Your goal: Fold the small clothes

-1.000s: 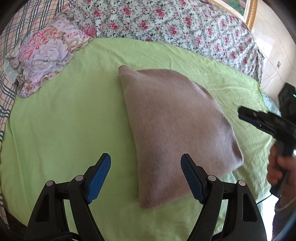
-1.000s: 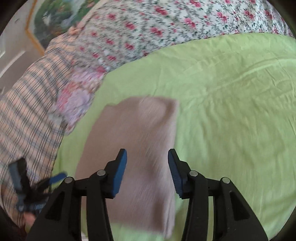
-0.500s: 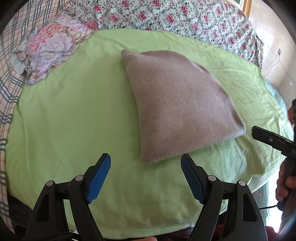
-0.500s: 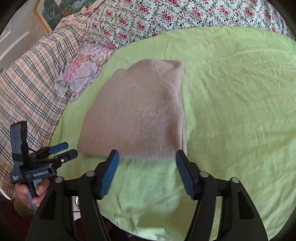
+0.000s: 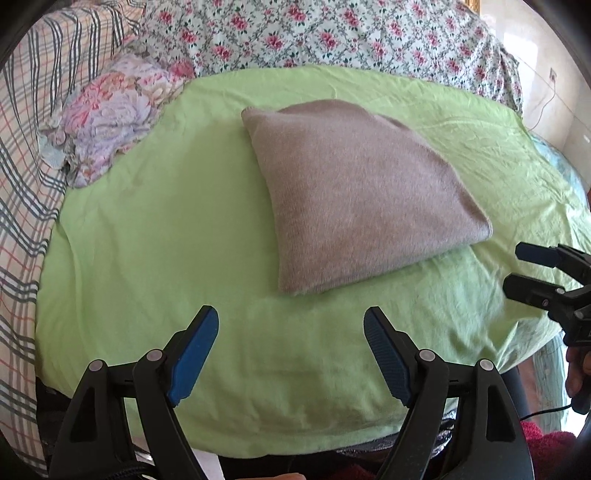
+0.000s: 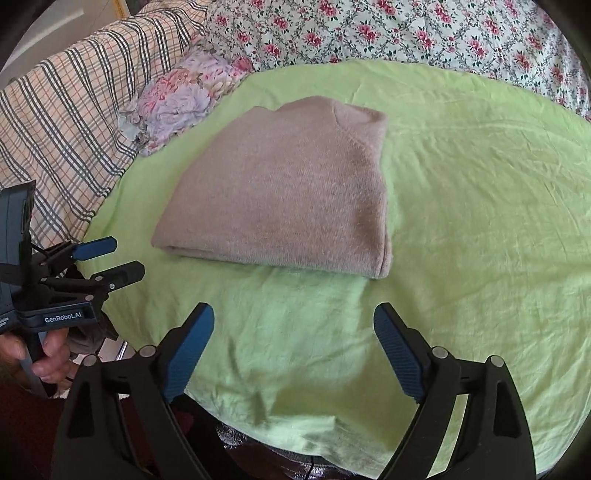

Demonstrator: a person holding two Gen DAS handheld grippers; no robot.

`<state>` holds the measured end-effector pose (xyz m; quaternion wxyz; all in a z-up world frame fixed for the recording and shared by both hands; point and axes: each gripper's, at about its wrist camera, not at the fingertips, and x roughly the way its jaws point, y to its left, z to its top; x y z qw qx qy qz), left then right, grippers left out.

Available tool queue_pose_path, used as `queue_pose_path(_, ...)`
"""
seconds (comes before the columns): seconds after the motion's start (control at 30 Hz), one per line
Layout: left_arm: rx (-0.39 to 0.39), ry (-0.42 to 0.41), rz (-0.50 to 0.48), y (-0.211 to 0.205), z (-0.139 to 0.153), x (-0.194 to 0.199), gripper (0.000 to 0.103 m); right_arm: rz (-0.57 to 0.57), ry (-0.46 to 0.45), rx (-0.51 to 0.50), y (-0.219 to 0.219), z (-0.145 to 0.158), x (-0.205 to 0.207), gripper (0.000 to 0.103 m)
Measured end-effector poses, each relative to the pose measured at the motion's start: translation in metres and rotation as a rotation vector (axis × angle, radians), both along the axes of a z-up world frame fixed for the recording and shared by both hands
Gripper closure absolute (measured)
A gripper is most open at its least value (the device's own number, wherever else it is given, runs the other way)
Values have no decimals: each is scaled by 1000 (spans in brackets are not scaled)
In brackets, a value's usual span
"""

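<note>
A folded taupe knit sweater point(image 5: 354, 192) lies flat on the light green sheet point(image 5: 166, 229); it also shows in the right wrist view point(image 6: 288, 192). My left gripper point(image 5: 291, 332) is open and empty, held above the sheet short of the sweater's near corner. It also shows at the left of the right wrist view point(image 6: 107, 262). My right gripper point(image 6: 293, 332) is open and empty, back from the sweater's near folded edge. It appears at the right edge of the left wrist view point(image 5: 532, 269).
A crumpled floral cloth point(image 5: 114, 107) lies at the sheet's far left edge. A rose-print bedspread point(image 5: 332, 33) covers the back and a plaid blanket point(image 6: 66, 110) the left. The sheet's near edge point(image 5: 258, 439) drops off close to the grippers.
Both grippers have pulled back from the sweater toward the sheet's near edge. The right gripper's jaws have opened wider. The sweater lies still.
</note>
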<state>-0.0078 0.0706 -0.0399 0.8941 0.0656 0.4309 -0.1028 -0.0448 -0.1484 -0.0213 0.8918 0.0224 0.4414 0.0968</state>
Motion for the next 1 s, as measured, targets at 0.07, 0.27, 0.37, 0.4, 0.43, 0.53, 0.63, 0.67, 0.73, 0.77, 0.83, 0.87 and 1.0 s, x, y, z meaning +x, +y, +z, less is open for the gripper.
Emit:
queue_pose_path(0.07, 7, -7, 3, -1, 4, 5, 20, -2, -4, -14, 1, 1, 3, 13)
queue_pose_path(0.27, 44, -15, 22, -7, 9, 17, 19, 23, -5, -26, 6, 5, 13, 13)
queue_pose_path(0.37, 63, -6, 25, -10, 9, 21, 18, 30, -4, -20, 7, 6, 16, 12)
queue_pose_path(0.4, 68, -4, 24, -11, 9, 23, 18, 32, -4, -22, 7, 6, 19, 12)
queue_pose_path(0.43, 76, -3, 23, -13, 9, 25, 18, 33, -3, -26, 7, 6, 20, 12)
queue_pose_path(0.53, 100, -7, 20, -16, 11, 32, 17, 27, -1, -43, 6, 7, 29, 12)
queue_pose_path(0.63, 107, -10, 23, -18, 15, 40, 16, 28, -4, -35, 2, 12, 38, 12)
queue_pose_path(0.67, 109, -13, 24, -19, 17, 43, 16, 28, -7, -30, 2, 13, 39, 12)
queue_pose_path(0.73, 116, -16, 26, -21, 20, 47, 15, 31, -15, -22, 1, 17, 44, 12)
queue_pose_path(0.77, 119, -18, 26, -22, 21, 49, 15, 31, -18, -22, 1, 19, 46, 11)
queue_pose_path(0.83, 120, -21, 26, -23, 23, 53, 14, 36, -21, -25, 2, 23, 52, 11)
queue_pose_path(0.87, 119, -23, 29, -23, 24, 55, 14, 37, -24, -26, 2, 24, 54, 11)
queue_pose_path(1.0, 102, -19, 38, -23, 27, 61, 13, 46, -31, -35, 4, 27, 62, 11)
